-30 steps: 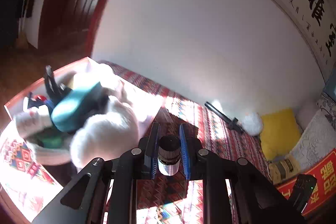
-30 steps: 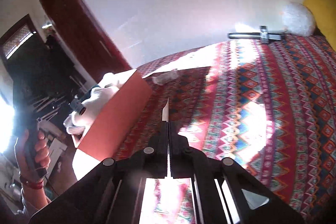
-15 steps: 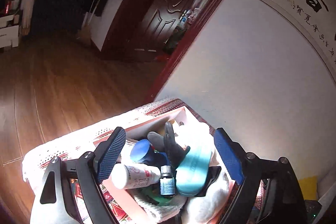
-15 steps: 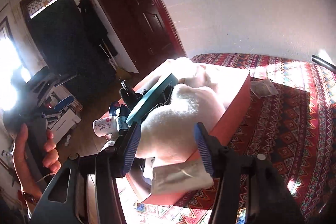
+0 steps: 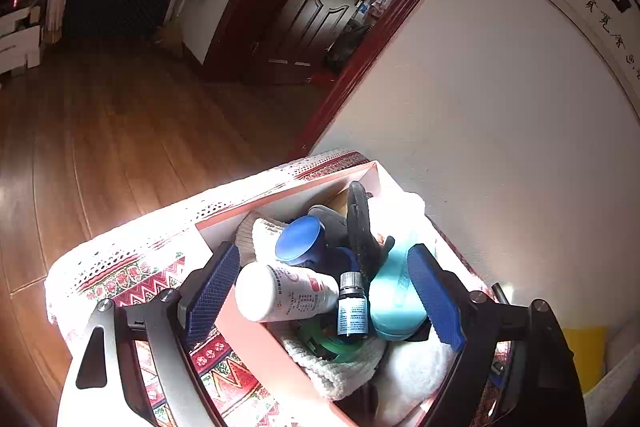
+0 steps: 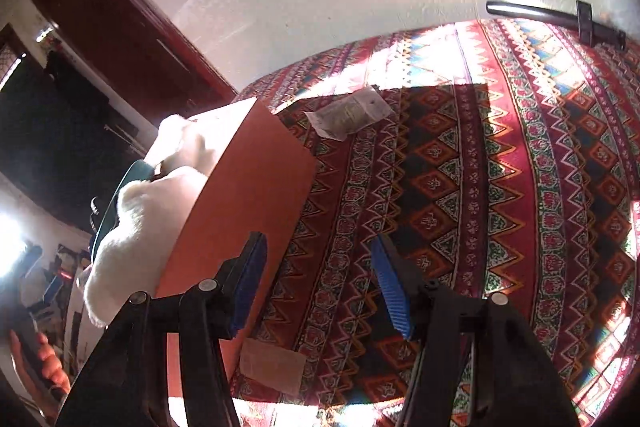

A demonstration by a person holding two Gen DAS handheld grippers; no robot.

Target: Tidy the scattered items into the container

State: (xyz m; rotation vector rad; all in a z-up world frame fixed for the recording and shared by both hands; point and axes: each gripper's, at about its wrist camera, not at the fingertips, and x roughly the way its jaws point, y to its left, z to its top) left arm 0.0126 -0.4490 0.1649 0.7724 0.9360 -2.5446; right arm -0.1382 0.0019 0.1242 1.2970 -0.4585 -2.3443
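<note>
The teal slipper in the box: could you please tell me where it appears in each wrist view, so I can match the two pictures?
Left wrist view: the teal slipper lies lower centre-right, inside the box, beside the small dark bottle.
Right wrist view: only its dark teal edge shows at far left, above the white plush.
Shared landmark: the orange-pink box on the patterned cloth.

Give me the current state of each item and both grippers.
left gripper: open, empty, over box
right gripper: open, empty
small dark bottle: upright in box
white bottle: on its side in box
box: full
clear packet: flat on cloth, outside box
</note>
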